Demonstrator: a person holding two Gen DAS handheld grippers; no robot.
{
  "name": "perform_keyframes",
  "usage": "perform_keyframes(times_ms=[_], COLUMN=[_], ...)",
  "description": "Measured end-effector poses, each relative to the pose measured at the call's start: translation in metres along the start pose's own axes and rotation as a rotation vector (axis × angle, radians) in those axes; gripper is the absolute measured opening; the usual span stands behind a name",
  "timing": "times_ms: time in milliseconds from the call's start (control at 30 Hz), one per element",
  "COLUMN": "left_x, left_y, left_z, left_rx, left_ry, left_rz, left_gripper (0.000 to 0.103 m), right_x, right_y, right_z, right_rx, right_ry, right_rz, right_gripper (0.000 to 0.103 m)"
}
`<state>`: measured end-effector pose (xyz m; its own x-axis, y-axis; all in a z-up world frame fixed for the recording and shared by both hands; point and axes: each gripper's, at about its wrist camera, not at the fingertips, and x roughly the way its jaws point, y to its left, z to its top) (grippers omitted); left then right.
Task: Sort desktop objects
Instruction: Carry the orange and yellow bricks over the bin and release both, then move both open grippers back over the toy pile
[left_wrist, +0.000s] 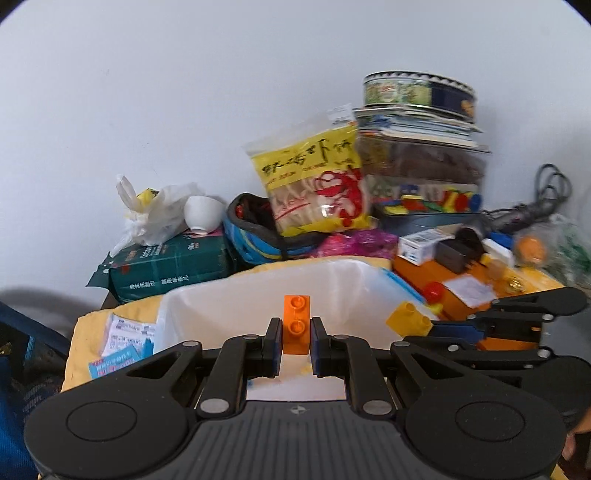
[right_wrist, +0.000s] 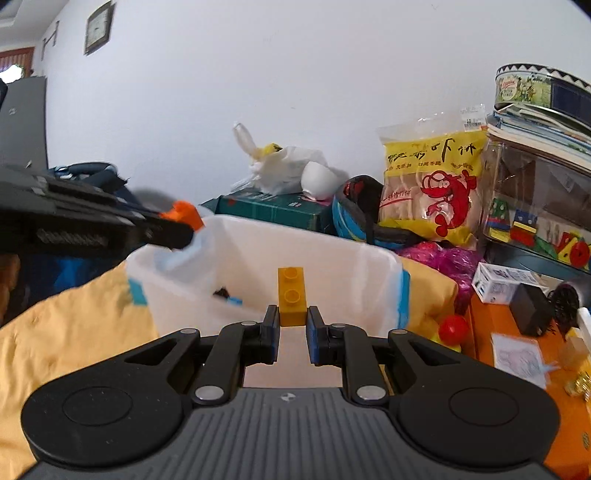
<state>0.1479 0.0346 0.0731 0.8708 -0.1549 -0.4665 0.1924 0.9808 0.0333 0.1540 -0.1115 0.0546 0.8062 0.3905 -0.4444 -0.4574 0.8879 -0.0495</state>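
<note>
Jaws of the left gripper (left_wrist: 295, 341) are clenched on an orange brick (left_wrist: 296, 325); those of the right gripper (right_wrist: 292, 325) on a yellow brick (right_wrist: 291, 296). Both bricks are held at frame centre over the white bin (right_wrist: 354, 266), judged ready for dropping in.

Both wrist views closely face one white bin (left_wrist: 258, 295).

bin (left_wrist: 192, 306) before snack bag (left_wrist: 314, 184) | tin (left_wrist: 417, 90) atop books (left_wrist: 417, 127)
</note>
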Motion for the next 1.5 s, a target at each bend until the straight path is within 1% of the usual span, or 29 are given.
perform_keyframes(times_ms=[100, 200, 233, 267, 333, 367, 400, 567, 633, 700, 733, 767, 833, 933, 967, 1100, 1200, 1267, 1300, 1333, 1367, 1400, 1467, 1500], left_x=[0.023, 0.047, 0.052, 0.058, 0.060, 0.057, 0.053, 0.027, 0.011, -0.010, -0.020, -0.030, -0.044, -0.058, -0.061, -0.056, -0.041, -0.027, -0.020, -0.016, -0.011, -0.007, 0.000, 0.002], left_y=[0.007, 0.012, 0.012, 0.014, 0.015, 0.015, 0.015, 0.015, 0.013, 0.007, 0.004, 0.000, -0.007, -0.017, -0.021, -0.034, -0.040, -0.043, -0.043, -0.043, -0.041, -0.039, -0.035, -0.034], left_z=[0.003, 0.001, -0.002, -0.005, -0.009, -0.012, -0.014, -0.019, -0.023, -0.029, -0.034, -0.039, -0.052, -0.077, -0.087, -0.121, -0.140, -0.149, -0.152, -0.154, -0.155, -0.154, -0.149, -0.147], left_rx=[-0.010, -0.012, -0.005, 0.003, 0.005, 0.009, 0.010, -0.024, -0.043, -0.049, -0.047, -0.042, -0.027, 0.005, 0.011, 0.025, 0.086, 0.153, 0.190, 0.219, 0.240, 0.251, 0.275, 0.304], left_ry=[0.020, 0.072, 0.086, 0.112, 0.131, 0.126, 0.121, 0.096, 0.071, 0.031, 0.015, 0.008, 0.009, 0.033, 0.051, 0.173, 0.243, 0.287, 0.296, 0.301, 0.304, 0.309, 0.298, 0.290], left_rz=[0.036, 0.079, 0.089, 0.093, 0.088, 0.084, 0.082, 0.050, 0.040, 0.031, 0.027, 0.023, 0.013, -0.010, -0.020, -0.053, -0.048, -0.009, 0.004, 0.005, 0.002, 0.004, -0.003, 0.008], left_gripper=[0.017, 0.019, 0.024, 0.033, 0.040, 0.044, 0.046, 0.048, 0.048, 0.054, 0.065, 0.070, 0.070, 0.070, 0.070, 0.070, 0.070, 0.069, 0.069, 0.068, 0.065, 0.064, 0.063, 0.063], right_x=[0.016, 0.032, 0.036, 0.038, 0.037, 0.035, 0.033, 0.020, 0.013, 0.001, -0.006, -0.013, -0.022, -0.029, -0.029, -0.026, -0.025, -0.025, -0.025, -0.026, -0.027, -0.029, -0.032, -0.035], right_y=[0.000, 0.000, 0.000, 0.000, 0.000, 0.000, 0.000, -0.001, -0.001, 0.002, 0.003, 0.004, 0.007, 0.014, 0.016, 0.026, 0.031, 0.034, 0.034, 0.036, 0.037, 0.038, 0.039, 0.040], right_z=[0.006, 0.004, 0.002, -0.001, -0.004, -0.004, -0.004, -0.003, -0.005, -0.010, -0.014, -0.018, -0.029, -0.051, -0.058, -0.091, -0.107, -0.114, -0.117, -0.120, -0.122, -0.126, -0.130, -0.132], right_rx=[0.011, 0.025, 0.033, 0.040, 0.049, 0.049, 0.047, 0.041, 0.032, 0.003, -0.009, -0.019, -0.030, -0.034, -0.031, -0.015, 0.011, 0.016, 0.019, 0.024, 0.025, 0.022, 0.020, 0.023], right_ry=[0.008, 0.034, 0.040, 0.043, 0.035, 0.031, 0.026, 0.005, 0.002, -0.007, -0.013, -0.011, 0.015, 0.067, 0.092, 0.202, 0.251, 0.284, 0.295, 0.302, 0.306, 0.308, 0.313, 0.315], right_rz=[-0.003, -0.004, -0.007, -0.014, -0.019, -0.015, -0.011, -0.006, -0.001, 0.005, 0.014, 0.022, 0.032, 0.056, 0.063, 0.105, 0.128, 0.131, 0.139, 0.143, 0.144, 0.143, 0.136, 0.134], right_gripper=[0.017, 0.019, 0.022, 0.027, 0.027, 0.027, 0.027, 0.029, 0.034, 0.045, 0.046, 0.046, 0.046, 0.046, 0.046, 0.047, 0.047, 0.048, 0.051, 0.051, 0.051, 0.051, 0.052, 0.052])
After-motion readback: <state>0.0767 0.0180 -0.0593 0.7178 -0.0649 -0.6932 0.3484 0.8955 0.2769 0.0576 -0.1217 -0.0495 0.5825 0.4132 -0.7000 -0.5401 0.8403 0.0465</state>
